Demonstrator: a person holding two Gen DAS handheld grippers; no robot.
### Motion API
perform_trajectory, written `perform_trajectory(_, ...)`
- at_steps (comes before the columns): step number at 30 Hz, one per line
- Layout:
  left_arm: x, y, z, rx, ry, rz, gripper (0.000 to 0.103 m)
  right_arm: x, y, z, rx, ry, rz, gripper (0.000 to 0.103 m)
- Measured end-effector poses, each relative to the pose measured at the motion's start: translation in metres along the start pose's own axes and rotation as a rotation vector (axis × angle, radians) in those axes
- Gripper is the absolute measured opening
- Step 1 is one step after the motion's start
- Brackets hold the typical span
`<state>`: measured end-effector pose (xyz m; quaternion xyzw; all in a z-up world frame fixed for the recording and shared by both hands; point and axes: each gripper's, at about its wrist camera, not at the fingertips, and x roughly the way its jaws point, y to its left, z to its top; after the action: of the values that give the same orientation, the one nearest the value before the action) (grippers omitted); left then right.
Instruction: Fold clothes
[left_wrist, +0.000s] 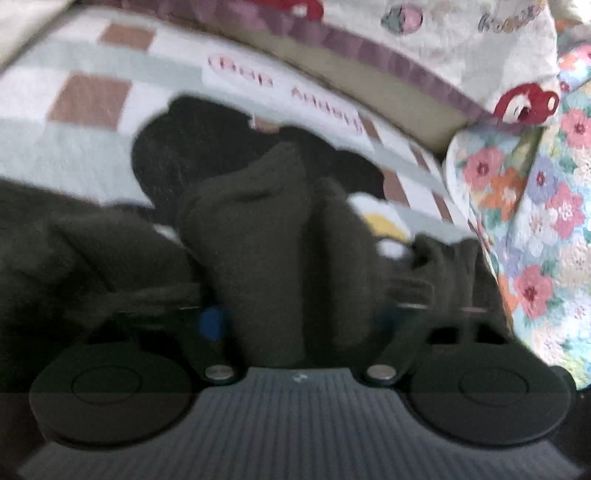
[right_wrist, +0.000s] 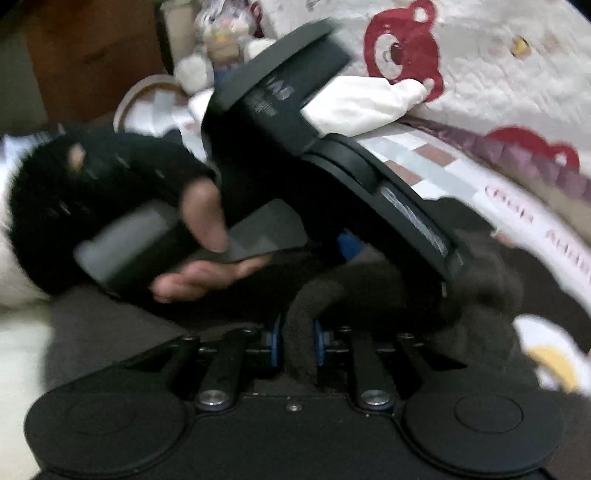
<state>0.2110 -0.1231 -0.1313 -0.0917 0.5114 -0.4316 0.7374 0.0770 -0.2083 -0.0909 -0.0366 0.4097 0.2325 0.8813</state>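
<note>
Checkered bed sheet underneath; both the left gripper and right gripper had jaws clamped on the dark garment, bunched lengthwise straight ahead.

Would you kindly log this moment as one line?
left gripper: shut on dark garment | right gripper: shut on dark garment | surface: checked bedsheet

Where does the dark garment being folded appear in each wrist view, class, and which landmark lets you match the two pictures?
Left wrist view: the dark garment fills the centre and lower left, a bunched fold standing up between the left gripper's fingers.
Right wrist view: it lies bottom centre, a fold pinched in the right gripper.
Shared landmark: the checked sheet with pink lettering.
</note>
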Motion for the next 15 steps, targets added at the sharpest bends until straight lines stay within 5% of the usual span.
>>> perform_trajectory(2,-0.019,0.002,0.006,-0.003,-0.075,0.013,0.023,-0.014,0.000,-0.010,0.053,-0.026,0.013,0.028)
perform_trajectory(6,-0.082,0.005,0.012,-0.060,-0.338,0.009,0.022,-0.064,-0.008,-0.049,0.145,-0.076,-0.059,0.033)
perform_trajectory(7,-0.097,0.006,0.012,-0.076,-0.416,0.030,0.027,-0.078,-0.020,-0.057,0.179,-0.077,-0.107,0.036)
perform_trajectory(9,-0.118,0.010,0.010,-0.094,-0.547,0.105,0.054,-0.100,-0.039,-0.078,0.242,-0.069,-0.208,0.040)
perform_trajectory(10,-0.118,0.013,0.009,-0.079,-0.561,0.159,0.069,-0.110,-0.048,-0.091,0.277,-0.055,-0.272,0.041)
perform_trajectory(13,-0.094,0.025,0.007,-0.036,-0.369,0.314,0.066,-0.136,-0.075,-0.124,0.359,-0.008,-0.482,0.041)
perform_trajectory(15,-0.080,0.031,0.003,-0.024,-0.254,0.363,0.066,-0.151,-0.092,-0.136,0.411,-0.023,-0.545,0.042)
